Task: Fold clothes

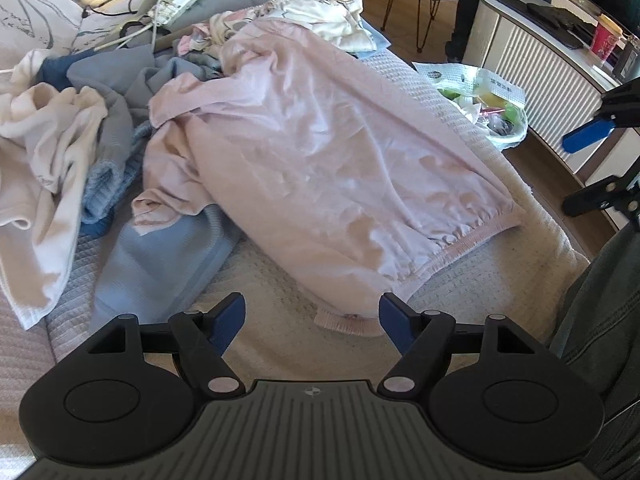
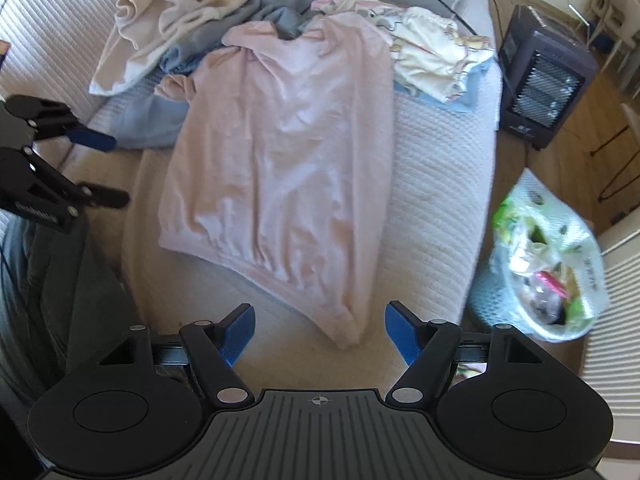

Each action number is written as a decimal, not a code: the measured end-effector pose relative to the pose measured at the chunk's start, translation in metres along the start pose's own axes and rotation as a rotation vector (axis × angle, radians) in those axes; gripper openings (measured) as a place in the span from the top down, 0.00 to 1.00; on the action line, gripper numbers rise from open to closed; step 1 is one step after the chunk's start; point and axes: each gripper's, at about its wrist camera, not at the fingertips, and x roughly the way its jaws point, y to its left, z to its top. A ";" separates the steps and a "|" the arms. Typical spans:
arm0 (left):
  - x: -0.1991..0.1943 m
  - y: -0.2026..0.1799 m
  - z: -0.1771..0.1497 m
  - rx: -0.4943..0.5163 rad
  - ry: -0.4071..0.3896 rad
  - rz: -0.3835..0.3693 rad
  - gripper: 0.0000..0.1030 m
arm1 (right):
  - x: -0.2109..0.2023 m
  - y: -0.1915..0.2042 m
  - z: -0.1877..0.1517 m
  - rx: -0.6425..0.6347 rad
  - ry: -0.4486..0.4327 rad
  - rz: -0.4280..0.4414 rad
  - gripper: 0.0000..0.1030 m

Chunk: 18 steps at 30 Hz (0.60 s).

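Note:
A pale pink sweatshirt (image 1: 320, 152) lies spread on the quilted bed cover (image 1: 460, 288), with its ribbed hem toward me. My left gripper (image 1: 312, 316) is open just above the hem's left corner (image 1: 346, 322), which lies between the blue pads without touching them. My right gripper (image 2: 320, 320) is open over the hem's right corner (image 2: 346, 330), again with no contact. Each gripper shows in the other's view: the right gripper (image 1: 582, 168) at the right edge, the left gripper (image 2: 110, 168) at the left edge. Both stand open.
Crumpled cream (image 1: 44, 152), grey and blue clothes (image 1: 160, 256) are heaped left of the sweatshirt, and a patterned white garment (image 2: 436, 52) lies beyond it. A full plastic bag (image 2: 548, 264) and a dark heater (image 2: 544, 80) stand on the floor to the right. A person's trouser leg (image 1: 600, 340) is close by.

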 end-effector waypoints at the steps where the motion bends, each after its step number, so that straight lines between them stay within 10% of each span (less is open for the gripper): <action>1: 0.003 -0.002 0.002 0.001 0.002 -0.005 0.30 | 0.003 0.001 0.001 0.002 -0.009 0.008 0.28; 18: 0.025 0.032 0.019 -0.130 0.019 0.021 0.30 | 0.021 -0.048 -0.013 0.205 -0.100 -0.004 0.28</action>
